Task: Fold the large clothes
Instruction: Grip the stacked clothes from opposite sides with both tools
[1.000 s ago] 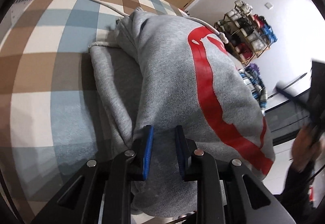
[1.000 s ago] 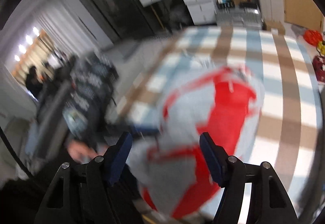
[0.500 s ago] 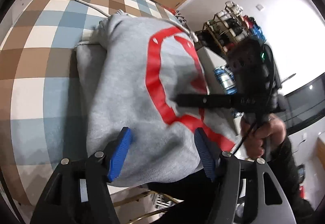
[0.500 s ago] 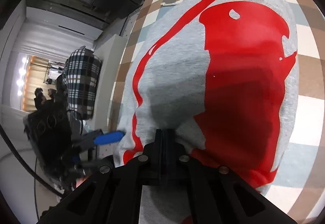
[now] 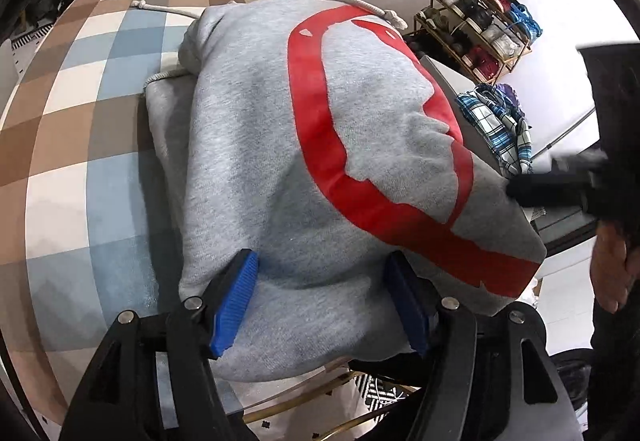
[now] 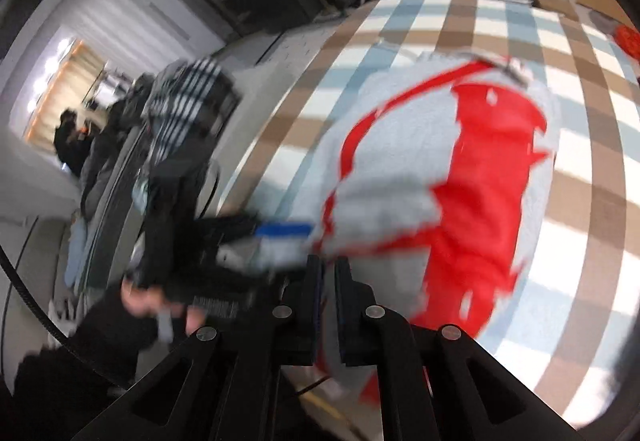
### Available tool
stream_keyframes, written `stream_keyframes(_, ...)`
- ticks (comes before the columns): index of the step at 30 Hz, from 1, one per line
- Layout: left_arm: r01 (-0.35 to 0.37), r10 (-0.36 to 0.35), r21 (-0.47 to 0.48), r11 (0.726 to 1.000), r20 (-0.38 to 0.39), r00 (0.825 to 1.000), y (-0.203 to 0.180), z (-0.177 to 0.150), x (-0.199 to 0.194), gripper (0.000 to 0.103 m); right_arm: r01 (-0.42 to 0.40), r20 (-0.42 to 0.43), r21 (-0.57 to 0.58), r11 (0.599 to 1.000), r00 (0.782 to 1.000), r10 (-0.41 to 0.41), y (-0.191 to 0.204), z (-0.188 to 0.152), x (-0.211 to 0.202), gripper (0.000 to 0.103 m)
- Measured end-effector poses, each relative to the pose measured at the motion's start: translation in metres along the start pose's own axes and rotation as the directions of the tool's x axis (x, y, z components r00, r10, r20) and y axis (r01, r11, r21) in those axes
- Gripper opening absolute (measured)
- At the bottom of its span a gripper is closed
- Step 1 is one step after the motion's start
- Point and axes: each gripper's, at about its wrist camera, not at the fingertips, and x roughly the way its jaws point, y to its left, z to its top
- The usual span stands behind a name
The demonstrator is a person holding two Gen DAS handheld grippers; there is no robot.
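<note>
Left fingers [image 5: 236,297] opening around hoodie [image 5: 320,145], right fingers [image 6: 310,293] closed

No word, brand or number can be read anywhere. The grey hoodie [image 5: 256,145] bears only a red graphic shape (no letters in it), and the right wrist view is blurred.

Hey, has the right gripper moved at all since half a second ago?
Yes. The right gripper has backed off the grey hoodie: more checked tablecloth now shows around it.
</note>
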Motion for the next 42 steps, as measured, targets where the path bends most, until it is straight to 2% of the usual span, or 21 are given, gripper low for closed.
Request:
stream_keyframes(3, -0.002, 0.002, 0.012, 1.000, -0.011, 1.000, 0.002, -0.006, -0.006, 0.062, 0.007, -0.060, 0.042, 0.999, 0.998, -0.005, -0.008, -0.016, 0.016, 0.000)
stream_keyframes(7, 0.004, -0.004, 0.013, 1.000, -0.034, 0.999, 0.008, -0.005, -0.006, 0.062, -0.054, -0.080, 0.124, 0.991, 0.995, 0.064, -0.029, -0.022, 0.031, 0.000)
stream_keyframes(9, 0.007, -0.006, 0.019, 1.000, -0.040, 0.999, 0.010, -0.010, -0.011, 0.062, -0.050, -0.089, 0.126, 0.991, 0.994, 0.061, -0.030, -0.023, 0.036, 0.000)
stream_keyframes(16, 0.002, -0.002, 0.017, 1.000, -0.035, 0.999, 0.008, -0.009, -0.010, 0.062, -0.019, -0.058, 0.119, 0.993, 0.998, 0.026, -0.019, -0.026, 0.041, 0.000)
stream_keyframes(19, 0.038, -0.040, -0.029, 0.999, -0.045, 0.998, 0.015, -0.005, -0.021, 0.062, -0.062, 0.005, 0.114, 0.992, 0.998, 0.062, -0.019, -0.032, 0.029, 0.000)
stream_keyframes(20, 0.069, -0.072, -0.075, 0.995, -0.043, 0.996, 0.019, -0.002, -0.030, 0.062, -0.086, 0.033, 0.109, 0.990, 0.996, 0.083, -0.019, -0.035, 0.021, 0.002)
stream_keyframes(22, 0.116, -0.121, -0.143, 0.983, -0.023, 0.992, 0.028, 0.006, -0.047, 0.062, -0.136, 0.101, 0.106, 0.985, 0.987, 0.125, -0.020, -0.039, 0.002, 0.017)
stream_keyframes(24, 0.111, -0.108, -0.153, 0.982, 0.026, 0.994, 0.032, 0.014, -0.065, 0.064, -0.188, 0.181, 0.098, 0.977, 0.969, 0.168, -0.022, -0.044, -0.015, 0.057)
stream_keyframes(26, 0.098, -0.091, -0.145, 0.985, 0.056, 0.994, 0.035, 0.022, -0.077, 0.077, -0.207, 0.294, 0.091, 0.974, 0.940, 0.172, -0.028, -0.051, -0.037, 0.074)
stream_keyframes(27, 0.082, -0.073, -0.159, 0.984, 0.060, 0.996, 0.038, 0.025, -0.080, 0.086, -0.190, 0.339, 0.096, 0.977, 0.929, 0.147, -0.033, -0.053, -0.045, 0.074)
stream_keyframes(30, 0.058, -0.050, -0.225, 0.973, 0.044, 0.998, 0.047, 0.035, -0.076, 0.086, -0.183, 0.421, 0.163, 0.969, 0.902, 0.100, -0.061, -0.060, -0.060, 0.075)
stream_keyframes(32, 0.036, -0.036, -0.252, 0.967, 0.005, 0.999, 0.049, 0.042, -0.064, 0.086, -0.152, 0.443, 0.219, 0.964, 0.895, 0.041, -0.082, -0.065, -0.059, 0.080)
stream_keyframes(35, 0.050, -0.066, -0.297, 0.954, -0.042, 0.997, 0.054, 0.051, -0.048, 0.086, -0.082, 0.390, 0.286, 0.955, 0.920, -0.038, -0.112, -0.071, -0.042, 0.081)
stream_keyframes(38, -0.002, -0.021, -0.331, 0.944, -0.066, 0.998, 0.065, 0.057, -0.042, 0.086, -0.133, 0.326, 0.346, 0.929, 0.945, 0.014, -0.142, -0.070, -0.021, 0.082)
stream_keyframes(40, -0.027, -0.005, -0.336, 0.941, -0.096, 0.995, 0.071, 0.060, -0.036, 0.086, -0.179, 0.307, 0.367, 0.913, 0.950, 0.063, -0.152, -0.067, -0.011, 0.085)
stream_keyframes(42, -0.036, -0.005, -0.328, 0.944, -0.124, 0.992, 0.073, 0.061, -0.029, 0.086, -0.189, 0.289, 0.366, 0.911, 0.954, 0.082, -0.157, -0.061, -0.002, 0.097)
